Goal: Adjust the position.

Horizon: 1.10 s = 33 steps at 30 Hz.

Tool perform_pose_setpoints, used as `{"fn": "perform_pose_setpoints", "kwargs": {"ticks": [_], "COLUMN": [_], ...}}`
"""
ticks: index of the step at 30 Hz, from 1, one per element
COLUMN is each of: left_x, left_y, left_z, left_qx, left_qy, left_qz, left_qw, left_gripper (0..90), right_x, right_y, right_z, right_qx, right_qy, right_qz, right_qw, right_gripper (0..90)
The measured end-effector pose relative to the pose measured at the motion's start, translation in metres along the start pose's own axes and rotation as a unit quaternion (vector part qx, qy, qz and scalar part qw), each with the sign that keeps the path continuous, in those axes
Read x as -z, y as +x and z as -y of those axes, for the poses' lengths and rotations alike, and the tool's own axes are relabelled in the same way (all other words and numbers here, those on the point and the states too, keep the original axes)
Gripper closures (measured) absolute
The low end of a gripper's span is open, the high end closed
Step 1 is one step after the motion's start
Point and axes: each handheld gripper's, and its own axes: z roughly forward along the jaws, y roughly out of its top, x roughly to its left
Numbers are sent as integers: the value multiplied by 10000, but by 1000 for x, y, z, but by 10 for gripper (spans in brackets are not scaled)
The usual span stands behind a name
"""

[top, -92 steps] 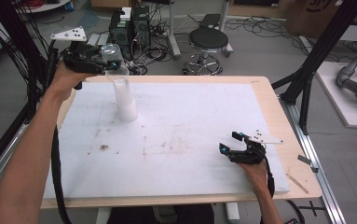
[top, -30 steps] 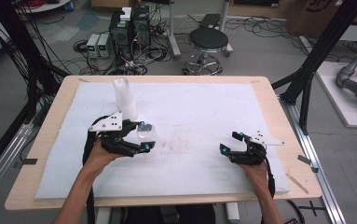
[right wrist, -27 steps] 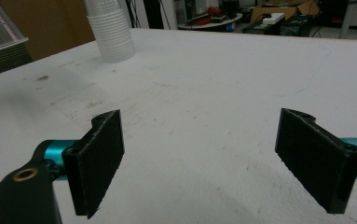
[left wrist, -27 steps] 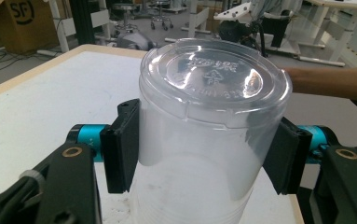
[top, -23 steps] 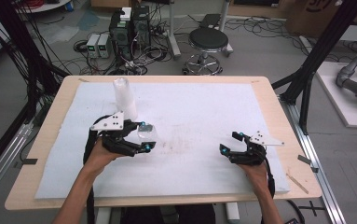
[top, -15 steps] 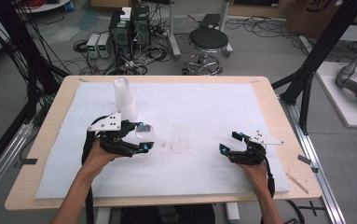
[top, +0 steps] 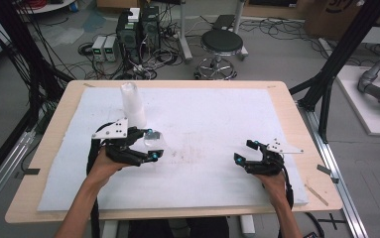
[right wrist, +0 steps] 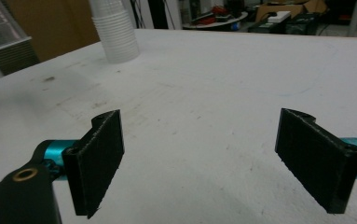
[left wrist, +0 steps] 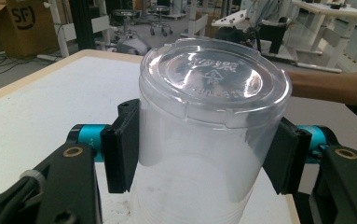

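Observation:
A clear plastic cup [left wrist: 209, 121] sits between the jaws of my left gripper [left wrist: 204, 154], which is shut on its sides. The cup's closed base faces up toward that camera. In the high view this left gripper [top: 153, 145] holds the cup [top: 155, 141] low over the mid-left of the white mat [top: 212, 114]. Whether the cup touches the mat I cannot tell. A tall stack of clear cups [top: 133, 104] stands upside down just behind it, and shows far off as the stack [right wrist: 115, 32]. My right gripper [top: 242, 151] rests open on the mat at the right, right gripper [right wrist: 218, 158] jaws wide apart around bare mat.
The mat covers most of a wooden table [top: 296, 124]. Beyond its far edge are a black stool [top: 221, 44], computer boxes [top: 138, 25] and loose cables on the floor. A black frame post [top: 336, 64] rises at the right.
Since three seconds ago my left gripper has come forward from the top of the stack with one cup in its jaws. Over the last second it barely shifts. The right gripper stays put.

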Motion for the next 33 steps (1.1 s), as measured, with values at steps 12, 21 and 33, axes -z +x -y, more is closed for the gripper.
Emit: {"fn": "perform_pose_setpoints", "kwargs": {"ticks": [12,21,33], "left_x": [-5,-13,-30], "left_y": [-2,-5,-13], "left_z": [-6,-12,-21], "left_qx": [4,14,-83], "left_qy": [-80,-165,-166], "left_qz": [87,231,457], "left_qw": [9999,9996,9988], "left_gripper": [371,372,373], "right_x": [-5,-24,-44], "right_y": [20,46,68], "right_z": [-29,-52,-66], "right_qx": [472,754,917], "right_qy": [129,283,283], "right_qz": [-1178,-2035,-2533], "right_qw": [9918,9758,9626], "right_gripper": [149,149,149]}}
